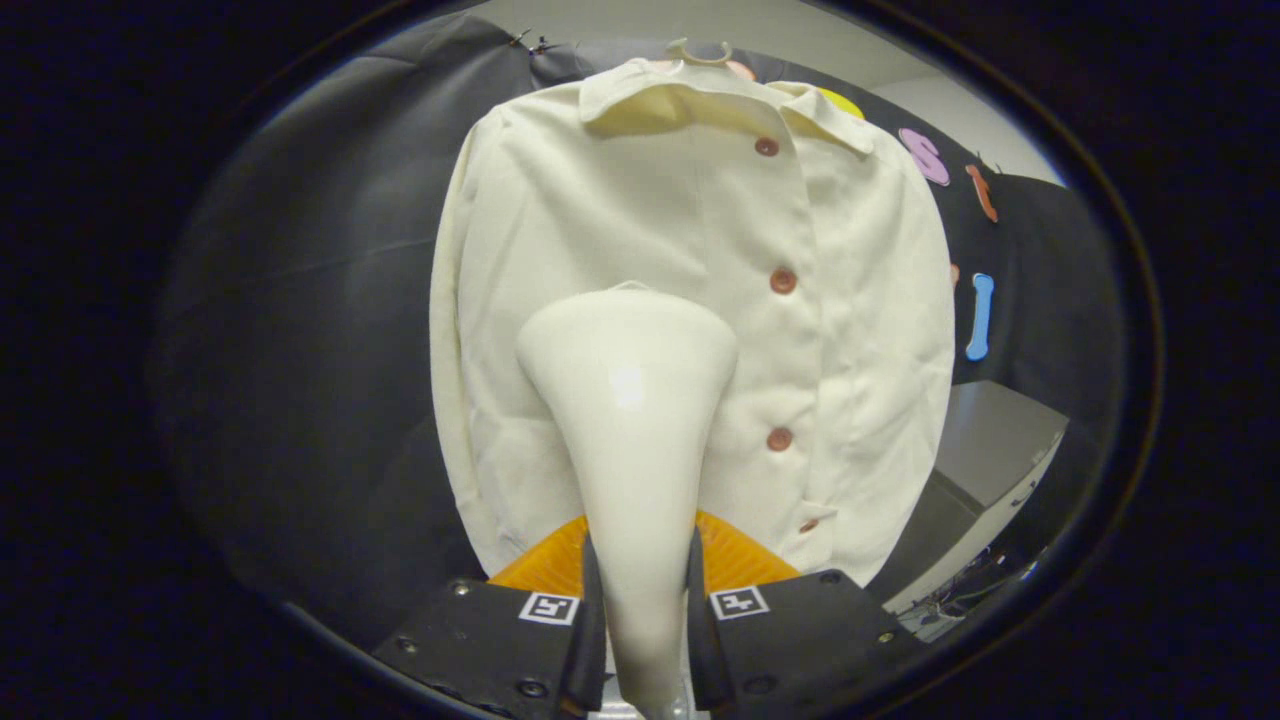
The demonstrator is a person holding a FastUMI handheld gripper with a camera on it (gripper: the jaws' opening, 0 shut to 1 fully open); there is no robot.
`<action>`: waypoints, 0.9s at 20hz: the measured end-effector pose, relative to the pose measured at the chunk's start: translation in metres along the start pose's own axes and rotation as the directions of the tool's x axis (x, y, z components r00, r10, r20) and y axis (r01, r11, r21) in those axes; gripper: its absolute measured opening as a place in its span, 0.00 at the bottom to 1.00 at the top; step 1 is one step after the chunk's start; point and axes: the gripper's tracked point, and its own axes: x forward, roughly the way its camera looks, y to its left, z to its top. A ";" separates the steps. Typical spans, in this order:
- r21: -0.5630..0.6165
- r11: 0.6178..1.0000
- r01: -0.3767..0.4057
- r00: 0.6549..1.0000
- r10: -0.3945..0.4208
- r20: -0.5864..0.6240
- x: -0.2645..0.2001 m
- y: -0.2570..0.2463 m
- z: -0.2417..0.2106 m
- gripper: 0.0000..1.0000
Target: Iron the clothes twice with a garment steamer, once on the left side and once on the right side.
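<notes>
The tool (645,610) is clamped on the narrow handle of a glossy cream-white, cone-shaped garment steamer (630,400), a finger pressing on either side. Its wide head points at the cream button-front shirt (560,250), which hangs from a pale plastic hanger (700,52) against the booth's dark cloth wall. The head sits over the shirt's middle, just beside the row of reddish-brown round buttons (782,281), on the panel away from them. Whether it touches the fabric I cannot tell. I'd say one pass is in hand at most; nothing shows either side finished.

One shirt (690,300), four buttons (783,281), one steamer (630,400), one hanger (700,52).
</notes>
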 end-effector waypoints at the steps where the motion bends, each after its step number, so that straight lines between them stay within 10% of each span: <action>1: -0.011 1.000 0.009 1.000 -0.009 -0.013 0.003 -0.002 -0.011 0.33; 18: -0.083 0.993 -0.079 0.966 0.055 -0.252 0.001 -0.010 -0.162 0.34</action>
